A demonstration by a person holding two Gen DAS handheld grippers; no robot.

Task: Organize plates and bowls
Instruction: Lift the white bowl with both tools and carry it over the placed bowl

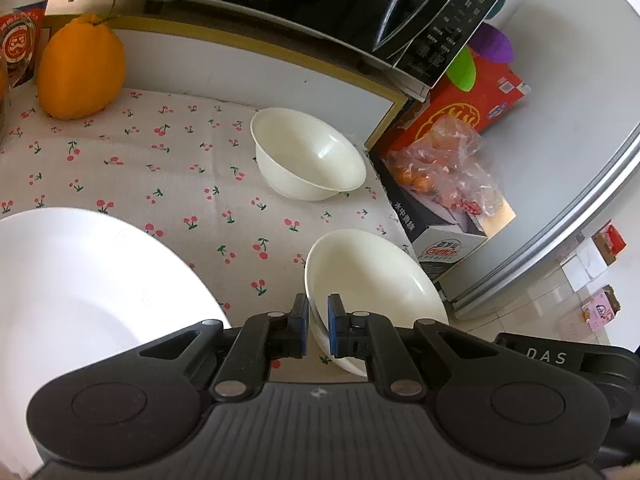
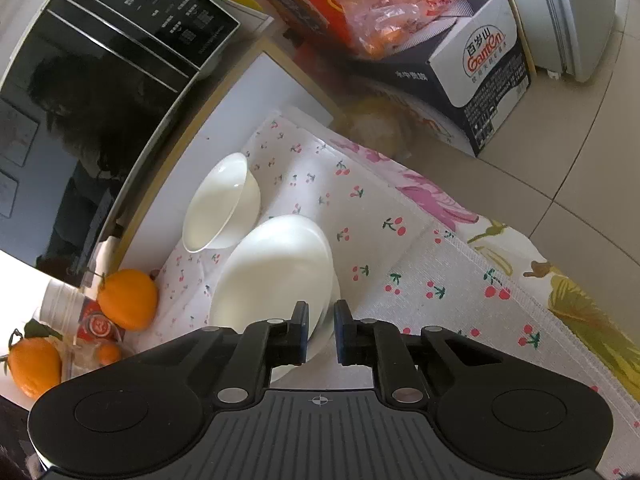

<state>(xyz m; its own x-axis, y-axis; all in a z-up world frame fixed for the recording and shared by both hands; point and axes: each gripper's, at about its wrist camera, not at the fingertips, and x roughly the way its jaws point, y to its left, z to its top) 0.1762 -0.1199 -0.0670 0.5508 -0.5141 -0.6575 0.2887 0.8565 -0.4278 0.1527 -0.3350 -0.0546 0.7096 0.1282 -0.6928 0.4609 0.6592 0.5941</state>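
A cream shallow plate [image 1: 372, 280] lies near the right edge of the cherry-print cloth [image 1: 160, 168]. My left gripper [image 1: 318, 314] is shut on its near rim. A deeper cream bowl [image 1: 308, 156] stands upright farther back, by the white cabinet wall. A large white plate [image 1: 92, 292] fills the lower left of the left wrist view. In the right wrist view my right gripper [image 2: 320, 318] is shut on the near rim of that large white plate [image 2: 276, 268], and the deep bowl [image 2: 220, 204] sits just beyond it.
A black microwave [image 1: 320, 0] overhangs the back of the table. A big orange fruit [image 1: 80, 72] stands at the back left, and more oranges [image 2: 32, 364] lie beside packets. Cardboard boxes [image 1: 460, 120] with a plastic bag of fruit and a grey fridge door [image 1: 580, 160] stand past the table's right edge.
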